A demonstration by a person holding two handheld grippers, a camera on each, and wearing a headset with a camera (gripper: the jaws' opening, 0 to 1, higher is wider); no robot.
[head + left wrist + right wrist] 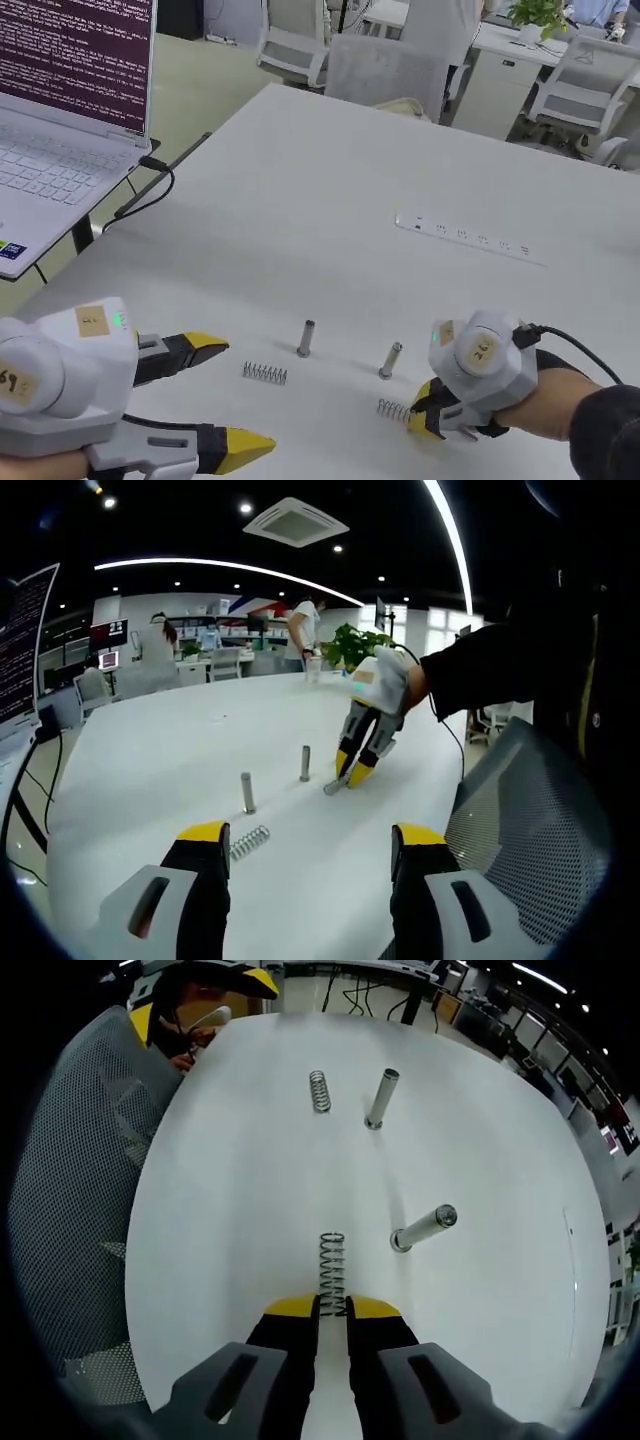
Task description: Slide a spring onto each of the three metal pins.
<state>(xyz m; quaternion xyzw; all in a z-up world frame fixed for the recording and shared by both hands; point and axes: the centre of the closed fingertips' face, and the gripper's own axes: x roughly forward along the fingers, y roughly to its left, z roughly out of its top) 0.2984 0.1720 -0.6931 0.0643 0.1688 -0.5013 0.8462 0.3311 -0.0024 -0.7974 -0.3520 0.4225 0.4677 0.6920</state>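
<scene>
Two metal pins stand upright on the white table [330,200]: one on the left [305,338] and one on the right [390,360]. A loose spring [264,373] lies flat in front of the left pin. My right gripper [425,412] is low on the table, shut on the end of a second spring [395,408] that lies pointing toward the pins. In the right gripper view that spring [332,1265] sticks out from between the narrow jaws [333,1308], beside the near pin [423,1228]. My left gripper [228,395] hovers open near the loose spring [250,841], holding nothing.
An open laptop [60,110] sits on a stand at the left, its cable [150,195] hanging by the table edge. A white power strip [470,238] lies further back on the table. Office chairs [380,70] stand beyond the far edge. A mesh chair [80,1210] is close behind me.
</scene>
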